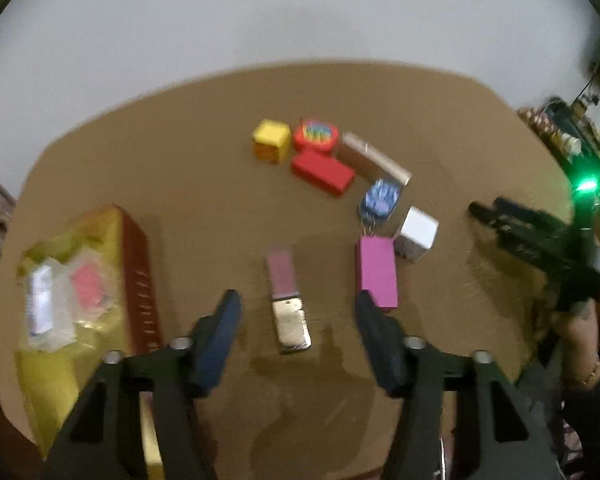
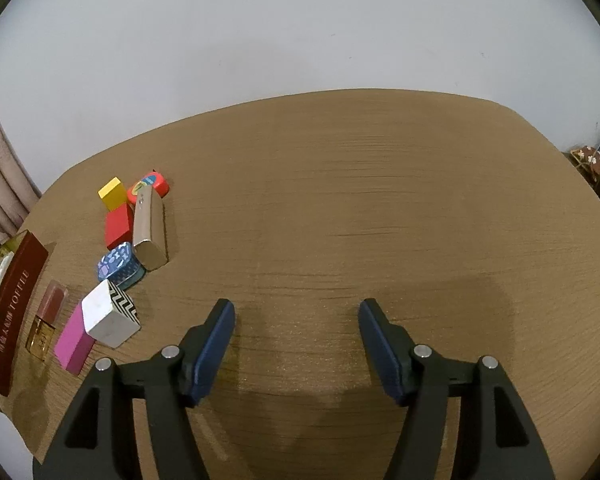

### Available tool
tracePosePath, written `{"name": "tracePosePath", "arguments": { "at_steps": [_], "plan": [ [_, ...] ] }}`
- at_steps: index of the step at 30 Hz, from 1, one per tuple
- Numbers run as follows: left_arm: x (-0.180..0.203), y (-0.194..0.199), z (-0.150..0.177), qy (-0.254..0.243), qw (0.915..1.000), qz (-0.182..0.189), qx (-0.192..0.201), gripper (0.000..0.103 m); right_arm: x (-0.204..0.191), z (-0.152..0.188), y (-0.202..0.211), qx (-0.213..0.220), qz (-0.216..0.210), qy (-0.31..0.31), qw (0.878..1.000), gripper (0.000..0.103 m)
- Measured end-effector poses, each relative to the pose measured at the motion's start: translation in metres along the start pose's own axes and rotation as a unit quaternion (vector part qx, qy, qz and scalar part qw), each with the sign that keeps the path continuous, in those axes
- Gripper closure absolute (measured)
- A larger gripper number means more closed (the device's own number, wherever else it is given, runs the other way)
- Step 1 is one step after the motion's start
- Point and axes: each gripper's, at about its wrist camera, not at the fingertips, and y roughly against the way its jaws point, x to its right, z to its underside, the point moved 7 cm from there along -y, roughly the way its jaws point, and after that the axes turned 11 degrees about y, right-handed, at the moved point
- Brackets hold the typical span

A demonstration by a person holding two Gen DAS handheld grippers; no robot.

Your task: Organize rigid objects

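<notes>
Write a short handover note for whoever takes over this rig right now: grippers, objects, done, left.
Left hand-held gripper: open, empty, lined up over the lipstick-like tube.
Right hand-held gripper: open, empty, over bare table.
Loose items: pink block, white cube, blue tin, tan box, red block, round red tin, yellow cube. Toffee box sits left.
Done: nothing visibly grouped. Left: all items.

On the tan wood-grain table [image 2: 340, 200] we see a yellow cube [image 2: 113, 193] beside a plain red block [image 2: 119, 226]; nearer, a blue patterned tin [image 2: 118, 266], a white block [image 2: 107, 315] with a black-and-white zigzag side, and a pink block [image 2: 73, 342].
</notes>
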Motion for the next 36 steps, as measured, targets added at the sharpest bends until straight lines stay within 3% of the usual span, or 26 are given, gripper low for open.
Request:
{"name": "tracePosePath", "arguments": {
  "at_steps": [5,8,9,12,16,19,22,25,27,31,36],
  "plan": [
    [-0.015,-0.047,-0.001,0.033,0.9982,-0.009,-0.05,0.07,0.005,0.001,0.002,0.005,-0.01,-0.006,1.0,0.036],
    [-0.017,-0.056,-0.003,0.033,0.998,-0.016,-0.052,0.073,0.008,0.001,0.003,0.007,-0.016,-0.011,1.0,0.036],
    [-0.016,-0.06,-0.003,0.033,0.9978,-0.011,-0.057,0.084,0.008,0.001,0.003,0.008,-0.016,-0.011,1.0,0.036],
    [-0.018,-0.064,-0.004,0.039,0.9979,-0.014,-0.05,0.086,0.01,0.001,0.004,0.008,-0.018,-0.012,1.0,0.036],
    [-0.015,-0.046,-0.004,0.03,0.999,-0.017,-0.027,0.086,0.013,0.002,0.007,0.008,-0.018,-0.012,1.0,0.036],
    [-0.021,-0.002,-0.004,0.047,0.9988,-0.013,0.006,0.086,0.013,0.002,0.007,0.008,-0.017,-0.012,1.0,0.036],
    [-0.058,0.042,-0.005,0.072,0.9958,-0.041,0.038,0.086,0.013,0.002,0.007,0.007,-0.015,-0.011,1.0,0.036],
    [-0.107,0.062,0.005,0.097,0.9914,-0.079,0.037,0.086,0.01,0.001,0.005,0.005,-0.012,-0.008,1.0,0.036],
    [-0.145,0.062,0.014,0.117,0.9862,-0.116,0.014,0.086,0.007,0.0,0.003,0.004,-0.011,-0.006,1.0,0.036],
    [-0.206,0.042,0.04,0.167,0.9756,-0.14,-0.027,0.086,0.003,-0.001,-0.001,0.002,-0.006,-0.001,1.0,0.036],
    [-0.224,0.026,0.048,0.186,0.972,-0.142,-0.021,0.086,0.0,-0.002,-0.003,-0.001,-0.002,0.005,1.0,0.036]
  ]
}}
